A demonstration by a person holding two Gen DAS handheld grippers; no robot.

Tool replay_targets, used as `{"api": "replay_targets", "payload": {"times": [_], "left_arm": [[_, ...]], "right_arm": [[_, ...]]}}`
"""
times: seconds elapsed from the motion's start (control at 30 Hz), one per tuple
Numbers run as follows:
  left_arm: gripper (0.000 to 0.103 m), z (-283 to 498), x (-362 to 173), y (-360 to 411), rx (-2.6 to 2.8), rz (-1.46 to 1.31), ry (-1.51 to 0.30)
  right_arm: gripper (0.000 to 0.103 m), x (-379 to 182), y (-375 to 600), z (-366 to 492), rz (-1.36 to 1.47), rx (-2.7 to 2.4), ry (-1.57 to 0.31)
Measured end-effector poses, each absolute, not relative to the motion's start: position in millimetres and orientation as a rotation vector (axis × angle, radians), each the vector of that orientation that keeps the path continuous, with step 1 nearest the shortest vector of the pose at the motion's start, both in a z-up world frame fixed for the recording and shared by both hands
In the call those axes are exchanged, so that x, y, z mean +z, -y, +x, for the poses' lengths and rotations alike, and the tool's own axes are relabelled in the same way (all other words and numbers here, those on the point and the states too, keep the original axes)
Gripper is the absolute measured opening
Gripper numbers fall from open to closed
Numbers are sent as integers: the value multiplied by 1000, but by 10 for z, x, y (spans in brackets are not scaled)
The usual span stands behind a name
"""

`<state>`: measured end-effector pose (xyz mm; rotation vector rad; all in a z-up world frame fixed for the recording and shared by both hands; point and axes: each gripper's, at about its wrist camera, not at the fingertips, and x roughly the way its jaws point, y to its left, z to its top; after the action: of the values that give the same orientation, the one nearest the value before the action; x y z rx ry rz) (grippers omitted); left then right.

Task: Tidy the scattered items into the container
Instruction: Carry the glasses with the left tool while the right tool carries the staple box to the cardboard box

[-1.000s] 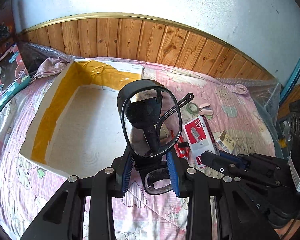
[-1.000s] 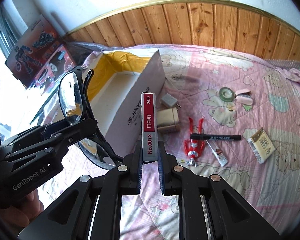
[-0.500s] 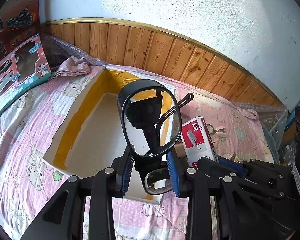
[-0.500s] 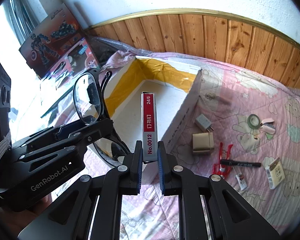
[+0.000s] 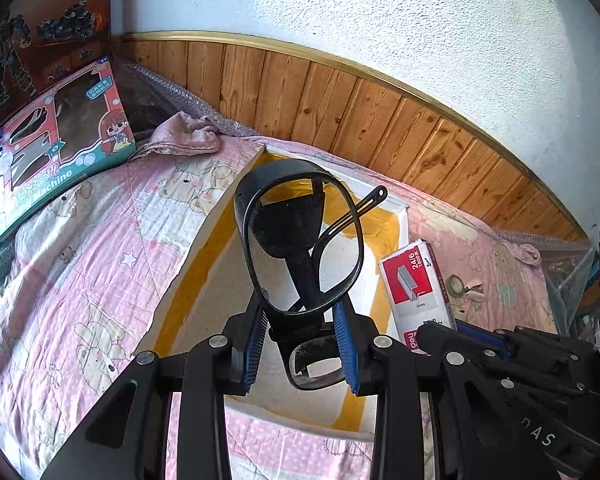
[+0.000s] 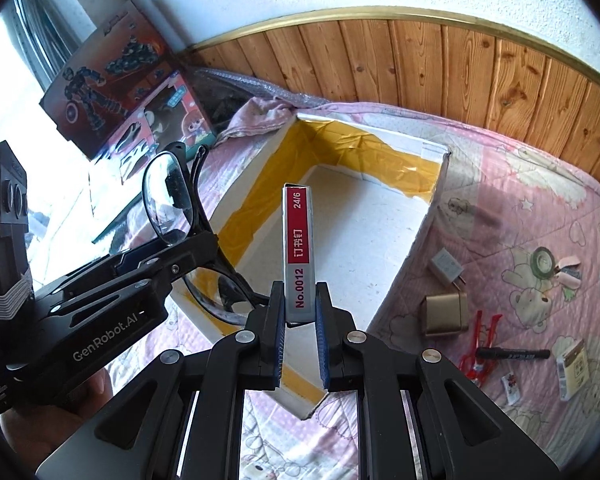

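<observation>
While my left gripper [image 5: 300, 344] clamps black glasses [image 5: 300, 248], my right gripper [image 6: 300, 320] grips a staple box [image 6: 298, 248] above the open cardboard box [image 6: 380, 220].

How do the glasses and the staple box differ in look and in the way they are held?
The glasses are black, open-framed and see-through; the staple box is solid, red and grey, with print. The left gripper holds the glasses, the right gripper the staple box. Both stand upright in shut jaws above the white box.
</observation>
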<state>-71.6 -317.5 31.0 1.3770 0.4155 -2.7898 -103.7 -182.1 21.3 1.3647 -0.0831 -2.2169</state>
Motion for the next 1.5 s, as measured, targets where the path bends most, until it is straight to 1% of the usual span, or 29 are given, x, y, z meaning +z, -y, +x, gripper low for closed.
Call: {"api": "replay_targets", "payload": {"times": [0.27, 0.37, 0.83, 1.13, 1.5], "left_arm": [[34, -1033, 238, 3179, -2794, 1422, -309], [34, -1186, 160, 3161, -2789, 1460, -297], [34, -1773, -160, 3153, -2736, 1568, -269], [34, -2086, -388, 3133, -2686, 1666, -289], [34, -2408, -689, 3076, -2612, 1744, -214]], "right_arm": [[15, 110, 1782, -1446, 1423, -2227, 147], [15, 81, 1775, -1606, 1437, -2232, 153], [15, -116, 1835, -2077, 1476, -2250, 84], [15, -258, 1861, -2361, 1505, -2250, 46], [15, -526, 1917, -2589, 1564, -2209, -34]]}}
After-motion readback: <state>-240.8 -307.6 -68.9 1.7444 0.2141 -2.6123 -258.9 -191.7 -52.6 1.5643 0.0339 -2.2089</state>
